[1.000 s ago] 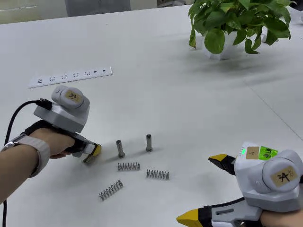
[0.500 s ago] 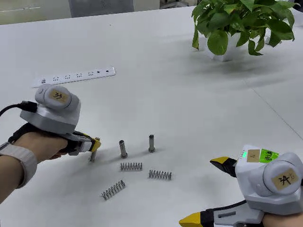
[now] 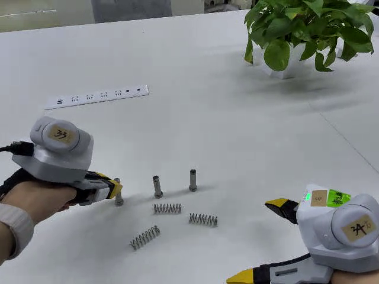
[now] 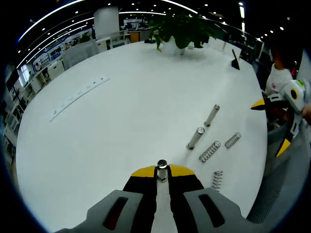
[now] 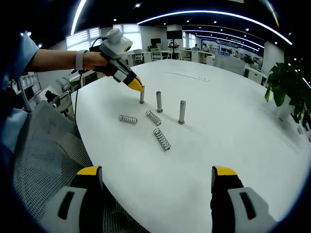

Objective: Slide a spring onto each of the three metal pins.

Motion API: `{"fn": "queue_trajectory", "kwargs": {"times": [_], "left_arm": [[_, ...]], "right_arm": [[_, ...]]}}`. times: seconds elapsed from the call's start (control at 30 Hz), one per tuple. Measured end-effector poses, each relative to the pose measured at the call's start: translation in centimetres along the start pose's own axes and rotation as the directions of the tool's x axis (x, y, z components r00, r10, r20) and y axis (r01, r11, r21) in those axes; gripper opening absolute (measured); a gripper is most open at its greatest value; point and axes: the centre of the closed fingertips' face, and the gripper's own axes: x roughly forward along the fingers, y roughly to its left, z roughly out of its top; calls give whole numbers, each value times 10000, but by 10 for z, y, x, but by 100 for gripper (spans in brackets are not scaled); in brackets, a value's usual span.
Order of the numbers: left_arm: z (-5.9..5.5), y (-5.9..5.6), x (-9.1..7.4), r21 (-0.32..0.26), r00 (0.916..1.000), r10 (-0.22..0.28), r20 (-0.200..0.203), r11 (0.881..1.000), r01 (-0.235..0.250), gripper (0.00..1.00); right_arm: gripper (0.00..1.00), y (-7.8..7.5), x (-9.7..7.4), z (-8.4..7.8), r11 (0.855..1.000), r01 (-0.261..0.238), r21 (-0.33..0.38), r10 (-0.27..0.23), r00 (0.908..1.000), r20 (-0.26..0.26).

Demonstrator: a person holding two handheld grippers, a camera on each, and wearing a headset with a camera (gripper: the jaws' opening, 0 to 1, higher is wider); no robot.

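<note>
**Left tongs clamping 1 pin, 3 springs lying loose**

Nearest the person, the right tongs (image 5: 156, 172) are hanging over the bench (image 3: 237, 136) edge, jaws wide apart and gripping nothing. Just beyond, 3 springs are lying flat on the bench: the nearest spring (image 3: 145, 236), the middle spring (image 3: 167, 208) and the right-hand spring (image 3: 203, 219). None is sitting on a pin yet. Behind them, the centre pin (image 3: 157, 186) and the right pin (image 3: 193, 179) are standing upright, a little apart. To their left, the left tongs (image 3: 112, 189) are pinching together on the top of the third pin (image 4: 162, 166), which seems to be resting upright on the bench. Farther back, a power strip (image 3: 98, 96) and a plant (image 3: 308, 29) are sitting well clear.

The risks look plain. The pins are slim, so letting go at a tilt is likely to topple 1 into its neighbour. A thin spring pinched off-centre could squirt away or roll. While the jaws are covering that pin's top, no spring is going on.
</note>
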Motion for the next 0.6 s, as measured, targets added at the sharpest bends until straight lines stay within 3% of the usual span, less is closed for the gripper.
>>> {"fn": "queue_trajectory", "kwargs": {"times": [0.27,0.6], "left_arm": [[-3,-5,-3,228,9997,69,224,9997,-74,8],[-6,-9,-6,504,9999,95,112,9987,-101,8]], "right_arm": [[94,-2,0,1,9999,54,-151,-52,9999,99],[96,-5,-1,6,9993,245,-287,-236,9993,303]]}}
